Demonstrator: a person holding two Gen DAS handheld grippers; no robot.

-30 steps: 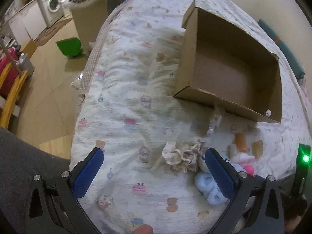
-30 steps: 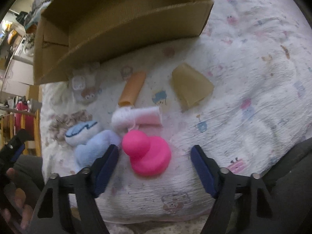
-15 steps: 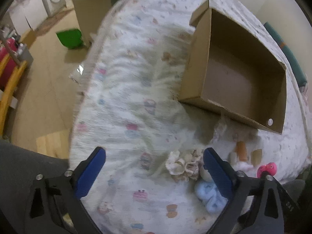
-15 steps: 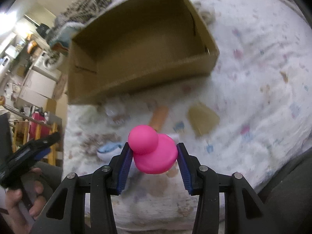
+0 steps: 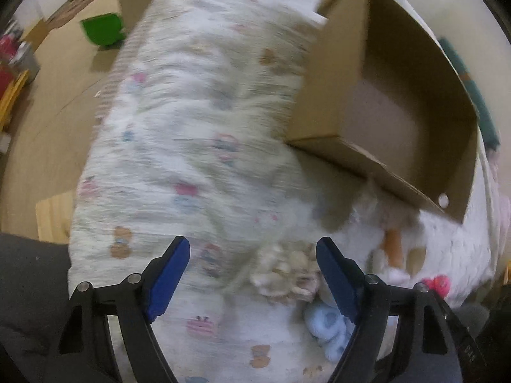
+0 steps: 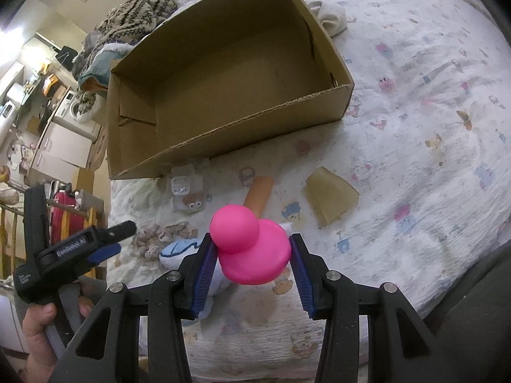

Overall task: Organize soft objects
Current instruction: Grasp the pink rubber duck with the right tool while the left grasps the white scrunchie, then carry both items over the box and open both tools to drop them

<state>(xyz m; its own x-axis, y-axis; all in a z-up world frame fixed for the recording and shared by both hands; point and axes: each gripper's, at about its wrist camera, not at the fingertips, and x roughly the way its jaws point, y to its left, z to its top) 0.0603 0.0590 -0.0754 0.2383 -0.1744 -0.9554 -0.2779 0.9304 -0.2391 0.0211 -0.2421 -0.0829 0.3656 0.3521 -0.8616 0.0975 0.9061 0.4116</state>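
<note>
My right gripper (image 6: 250, 257) is shut on a pink soft duck (image 6: 252, 249) and holds it above the bed, short of the open cardboard box (image 6: 242, 127). The duck also shows in the left wrist view (image 5: 437, 284). On the bed lie an orange tube (image 6: 260, 193), a tan wedge (image 6: 330, 199), a clear packet with eyes (image 6: 186, 193), a beige scrunchie (image 6: 166, 239) and a blue-white plush (image 6: 179, 250). My left gripper (image 5: 252, 274) is open and empty, hovering beside the scrunchie (image 5: 287, 274) and the blue plush (image 5: 329, 325). It also shows in the right wrist view (image 6: 118, 233).
The box (image 5: 399, 166) sits on a printed white bedspread (image 5: 191, 127). A white sock (image 6: 332, 16) lies behind the box. A green bin (image 5: 103, 28) stands on the floor left of the bed. Knitted clothes (image 6: 134, 16) pile beyond the box.
My right gripper closed on the pink duck and lifted it off the bed toward the box. My left gripper narrowed a little and shifted forward.
</note>
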